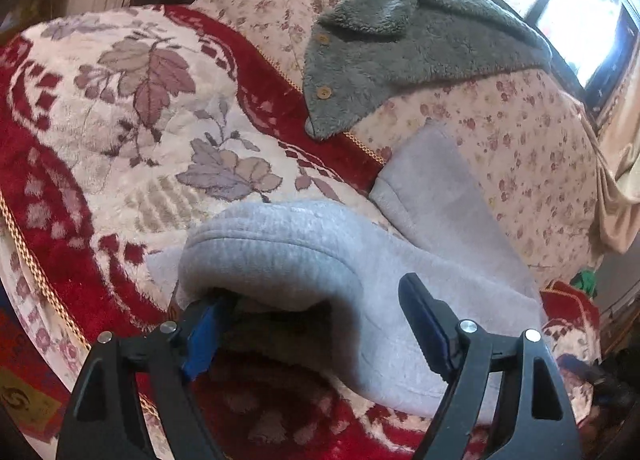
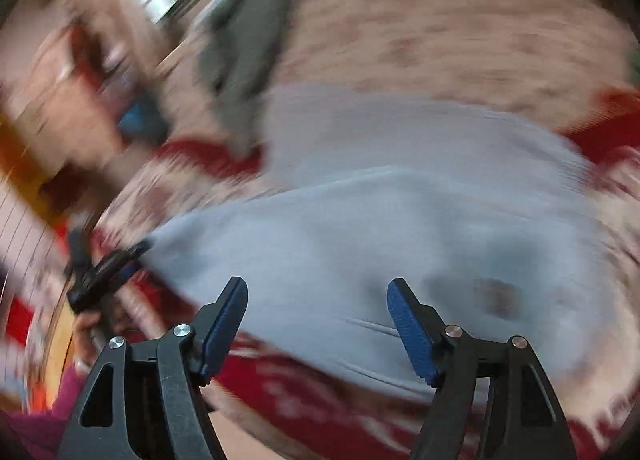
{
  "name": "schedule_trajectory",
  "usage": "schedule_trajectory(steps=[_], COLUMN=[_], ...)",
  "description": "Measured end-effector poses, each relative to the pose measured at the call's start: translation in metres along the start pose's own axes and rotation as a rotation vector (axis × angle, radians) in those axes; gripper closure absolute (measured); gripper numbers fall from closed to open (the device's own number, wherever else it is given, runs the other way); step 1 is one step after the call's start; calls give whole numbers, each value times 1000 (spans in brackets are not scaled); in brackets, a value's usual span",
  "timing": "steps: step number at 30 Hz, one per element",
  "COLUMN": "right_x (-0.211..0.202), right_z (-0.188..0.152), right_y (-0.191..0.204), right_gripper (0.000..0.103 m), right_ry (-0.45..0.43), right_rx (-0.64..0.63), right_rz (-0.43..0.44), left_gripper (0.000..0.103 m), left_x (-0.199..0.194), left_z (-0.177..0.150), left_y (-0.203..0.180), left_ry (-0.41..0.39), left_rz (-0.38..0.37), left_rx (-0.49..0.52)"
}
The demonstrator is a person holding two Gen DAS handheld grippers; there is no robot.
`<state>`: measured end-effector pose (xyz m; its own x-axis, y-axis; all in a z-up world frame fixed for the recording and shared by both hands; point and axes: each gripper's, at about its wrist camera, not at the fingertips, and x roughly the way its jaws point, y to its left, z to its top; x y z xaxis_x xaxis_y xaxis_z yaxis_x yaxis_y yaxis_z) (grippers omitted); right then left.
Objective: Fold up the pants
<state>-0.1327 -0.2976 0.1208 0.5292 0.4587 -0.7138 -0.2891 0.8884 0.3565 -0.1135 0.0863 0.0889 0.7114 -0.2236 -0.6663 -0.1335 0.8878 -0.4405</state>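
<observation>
The grey pants (image 1: 304, 244) lie in a folded heap on a red and cream flowered blanket (image 1: 120, 108) covering the bed. The left hand-held gripper (image 1: 312, 300) is spread, a fold of pants bulging between its fingers without being pinched. The right hand-held gripper (image 2: 316, 296) is spread above the pants, holding nothing. A green fleece jacket (image 1: 400, 52) lies beyond.

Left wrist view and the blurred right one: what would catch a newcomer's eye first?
The light grey pants fill the foreground, doubled over on the red floral blanket, their rounded fold just ahead of the open left gripper. Behind them a grey-green fleece garment with wooden buttons lies across the small-flowered quilt. The right view is smeared, yet the open right gripper over the pants stands out.
</observation>
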Motion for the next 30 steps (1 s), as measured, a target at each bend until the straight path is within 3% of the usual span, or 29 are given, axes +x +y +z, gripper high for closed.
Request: schedule_trajectory(steps=[5,12,15,16,17,18,19,21,25,27,30], right_x=[122,170,188,196,202,208,209,205,184,181,195], right_z=[23,1,-13,-15,-18,-18,-15,-6,6,7,-6], right_y=[91,155,173,178,179,175,168,157,160,165,172], right_gripper=[26,20,21,26,62,76,76,81,84,83,79], right_ry=[149,187,188,193,210,226,238,224,163,162,218], right_rx=[-256,-390,-503,-541,-567,-552,-501,-414,-389,-396,-430], right_rz=[93,221,142,95,55,41,65,104,127,142,159], left_gripper=[21,17,17,29,65,84,92,93,93,93,86], left_x=[1,15,23,24,27,30,33,37,19,13,25], left_z=[7,19,27,31,39,46,54,73,88,81,61], left_y=[4,8,11,12,11,10,9,4,-16,-4,47], left_ry=[20,26,28,20,8,6,3,-7,-83,-86,22], left_rz=[0,36,37,27,31,49,51,-33,-127,-107,15], left_rx=[-39,-49,-66,-59,-34,-7,13,49,217,250,179])
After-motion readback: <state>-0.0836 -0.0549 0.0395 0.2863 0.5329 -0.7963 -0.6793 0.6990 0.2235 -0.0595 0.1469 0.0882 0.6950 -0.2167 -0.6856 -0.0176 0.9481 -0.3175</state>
